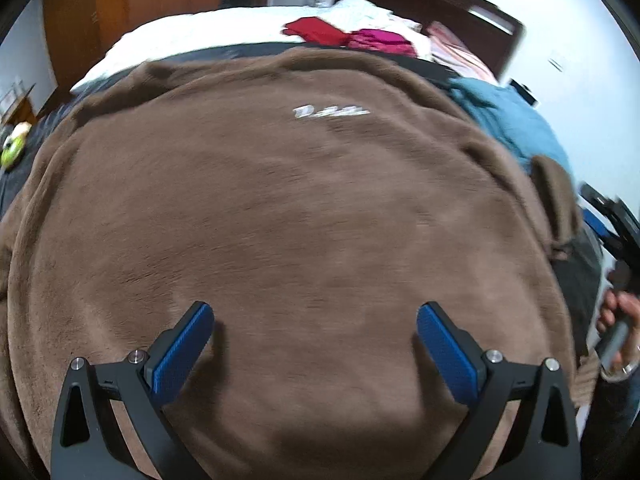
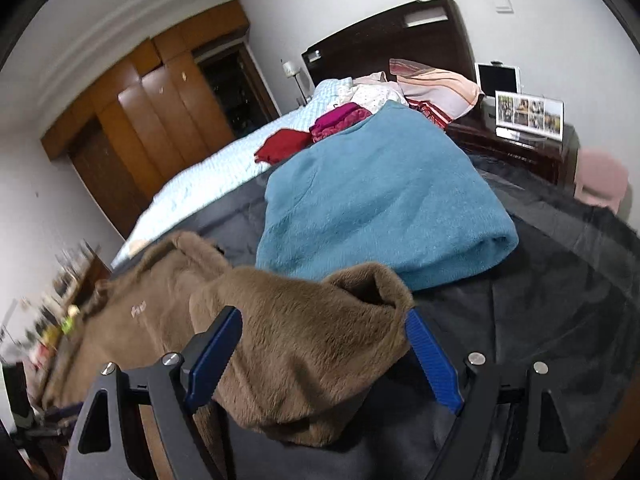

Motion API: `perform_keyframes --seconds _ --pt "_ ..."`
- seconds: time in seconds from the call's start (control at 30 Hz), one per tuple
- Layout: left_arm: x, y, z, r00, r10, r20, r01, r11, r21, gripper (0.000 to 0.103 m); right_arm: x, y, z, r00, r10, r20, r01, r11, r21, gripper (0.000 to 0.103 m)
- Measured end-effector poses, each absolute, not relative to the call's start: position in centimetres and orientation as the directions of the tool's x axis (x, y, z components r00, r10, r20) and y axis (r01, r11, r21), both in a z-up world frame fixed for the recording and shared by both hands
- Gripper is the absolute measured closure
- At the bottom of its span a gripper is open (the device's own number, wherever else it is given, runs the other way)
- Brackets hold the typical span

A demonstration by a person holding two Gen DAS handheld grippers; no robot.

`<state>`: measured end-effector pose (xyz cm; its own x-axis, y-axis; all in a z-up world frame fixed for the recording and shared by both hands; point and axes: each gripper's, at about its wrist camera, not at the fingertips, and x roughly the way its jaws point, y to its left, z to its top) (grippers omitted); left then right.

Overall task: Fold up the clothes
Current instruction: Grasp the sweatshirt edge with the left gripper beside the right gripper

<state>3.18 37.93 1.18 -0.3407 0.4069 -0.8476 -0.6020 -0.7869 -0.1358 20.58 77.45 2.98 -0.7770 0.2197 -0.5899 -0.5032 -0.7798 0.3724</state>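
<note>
Left wrist view: brown fleece garment (image 1: 288,208) spread flat on the bed (image 1: 192,36) (white logo uppermost); left gripper (image 1: 314,322) above it, jaws apart, empty. Right wrist view: right gripper (image 2: 324,326), jaws wide, brown sleeve (image 2: 316,344) between them, unclamped; blue towel (image 2: 380,196) behind.

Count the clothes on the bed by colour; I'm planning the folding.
Brown: 1, fleece top
Blue: 1, folded blanket
Red: 1, garment
Magenta: 1, small pile
Total: 4
</note>
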Motion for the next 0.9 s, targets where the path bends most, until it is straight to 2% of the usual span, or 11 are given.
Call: perform_keyframes --seconds 0.1,0.17,0.3,0.33,0.43,0.5,0.63,0.9 --pt "5.6 41.4 2.9 -0.381 0.395 -0.836 -0.681 -0.731 -0.035 0.001 20.6 78.3 3.3 -0.807 0.211 -0.551 -0.484 -0.772 0.412 0.017" --pt "7.4 44.6 3.8 -0.439 0.386 -0.811 -0.734 -0.675 0.076 0.002 20.6 78.9 3.6 -0.825 0.211 -0.524 -0.472 -0.767 0.435 0.017" --pt "9.8 50.1 4.7 -0.508 0.399 -0.763 -0.798 -0.552 0.243 0.009 20.9 80.1 4.1 -0.842 0.254 -0.476 -0.481 -0.752 0.451 0.017" --pt "10.1 51.4 4.6 -0.506 0.404 -0.762 -0.812 -0.521 0.262 0.014 20.9 80.2 4.2 -0.839 0.274 -0.471 -0.492 -0.75 0.442 0.017" --pt "9.8 55.0 4.0 -0.476 0.401 -0.782 -0.843 -0.46 0.277 0.032 20.9 80.4 4.2 -0.825 0.324 -0.463 -0.521 -0.751 0.404 0.017" --pt "9.5 56.8 3.5 -0.481 0.388 -0.786 -0.847 -0.437 0.303 0.039 20.9 80.7 4.0 -0.825 0.333 -0.457 -0.524 -0.754 0.397 0.017" --pt "9.0 59.6 2.8 -0.499 0.369 -0.784 -0.849 -0.388 0.358 0.041 20.2 80.9 3.4 -0.833 0.307 -0.461 -0.504 -0.764 0.402 0.017" --pt "9.7 63.4 2.5 -0.465 0.433 -0.772 -0.884 -0.266 0.384 0.041 20.7 82.1 3.3 -0.838 0.311 -0.449 -0.509 -0.743 0.435 0.017"
